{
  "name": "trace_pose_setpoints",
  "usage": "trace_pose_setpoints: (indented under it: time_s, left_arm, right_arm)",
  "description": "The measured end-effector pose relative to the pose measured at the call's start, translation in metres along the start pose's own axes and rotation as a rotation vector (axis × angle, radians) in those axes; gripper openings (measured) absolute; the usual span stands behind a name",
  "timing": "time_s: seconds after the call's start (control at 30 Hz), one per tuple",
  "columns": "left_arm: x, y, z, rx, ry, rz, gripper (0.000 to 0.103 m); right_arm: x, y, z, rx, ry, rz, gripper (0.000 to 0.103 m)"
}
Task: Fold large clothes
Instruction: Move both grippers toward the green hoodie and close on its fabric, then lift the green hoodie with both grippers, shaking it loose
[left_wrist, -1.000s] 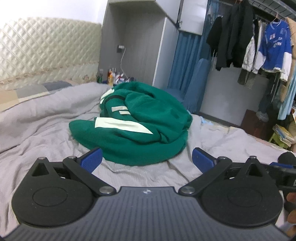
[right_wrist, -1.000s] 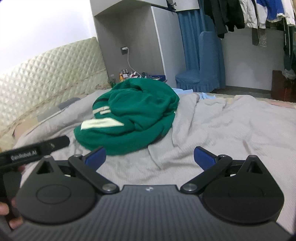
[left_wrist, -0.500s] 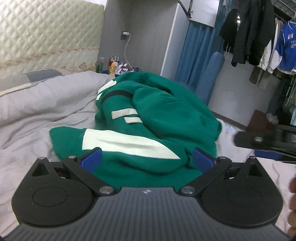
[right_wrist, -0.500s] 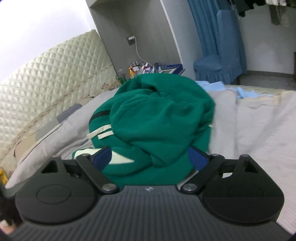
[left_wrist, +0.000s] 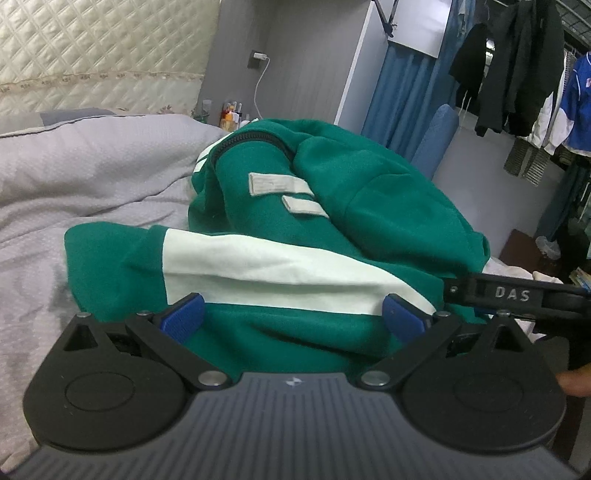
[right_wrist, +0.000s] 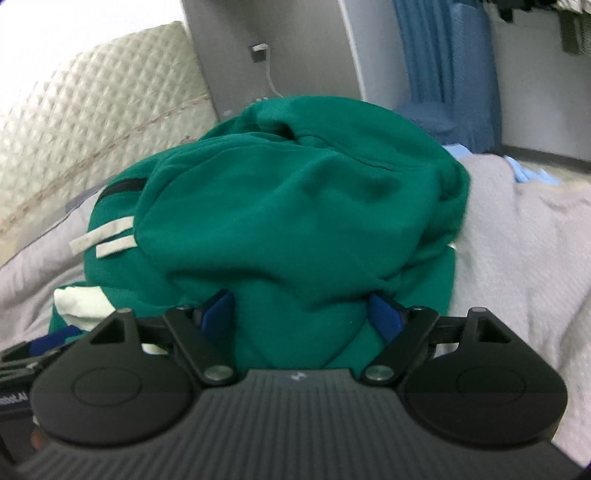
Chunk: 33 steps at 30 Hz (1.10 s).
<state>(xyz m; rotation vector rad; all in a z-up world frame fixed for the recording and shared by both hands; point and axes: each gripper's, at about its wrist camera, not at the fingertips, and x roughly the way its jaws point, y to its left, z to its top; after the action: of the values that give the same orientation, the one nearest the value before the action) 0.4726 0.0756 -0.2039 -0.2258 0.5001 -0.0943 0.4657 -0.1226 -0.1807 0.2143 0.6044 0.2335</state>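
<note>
Now your left gripper (left_wrist: 293, 314) gapes wide at the green garment (left_wrist: 314, 221), frame centre. Your right gripper (right_wrist: 301, 314) is closing, green cloth between its pads.

"DAS" stands on the right gripper (left_wrist: 513, 295) (white letters).

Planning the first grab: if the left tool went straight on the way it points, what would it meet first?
Most likely the green garment heaped on the grey bed cover. The left tool stands open right at the near edge, under the white stripe; contact cannot be told.
</note>
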Motion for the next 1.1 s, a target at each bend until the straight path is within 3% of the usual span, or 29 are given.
trace_pose_setpoints:
  time_s: [0.03,0.1,0.13,0.2,0.27,0.47,0.67,0.97,1.1]
  left_arm:
    - [-0.001,0.001,-0.001,-0.005,-0.001,-0.004,0.103]
    - [-0.001,0.004,-0.001,-0.018,-0.005,-0.005,0.103]
    - [-0.004,0.003,-0.001,-0.024,-0.007,-0.005,0.103]
    - [-0.009,0.005,-0.001,-0.037,-0.014,-0.004,0.103]
    - [-0.017,0.007,0.0,-0.06,-0.02,-0.005,0.103]
    - [-0.054,0.007,0.006,-0.096,-0.081,-0.024,0.103]
    - [-0.097,-0.003,0.01,-0.069,-0.155,-0.04,0.103]
    - [-0.154,-0.018,-0.003,-0.079,-0.153,-0.072,0.103]
    - [-0.182,-0.016,-0.011,-0.168,-0.144,-0.117,0.103]
  right_arm:
    - [0.001,0.001,-0.001,0.002,-0.001,0.008,0.076]
    - [-0.002,0.003,-0.001,0.001,0.003,0.032,0.054]
    - [-0.003,0.003,0.0,-0.011,0.001,0.027,0.049]
    - [-0.006,0.006,0.001,-0.054,0.007,-0.007,0.029]
    - [-0.018,0.005,0.004,-0.047,-0.003,-0.021,0.022]
    - [-0.068,0.013,0.011,-0.094,-0.055,-0.014,0.019]
    - [-0.133,0.016,0.003,-0.098,-0.092,0.018,0.019]
    - [-0.228,0.015,-0.013,-0.111,-0.203,0.054,0.018]
    - [-0.265,0.014,-0.031,-0.134,-0.261,0.082,0.018]
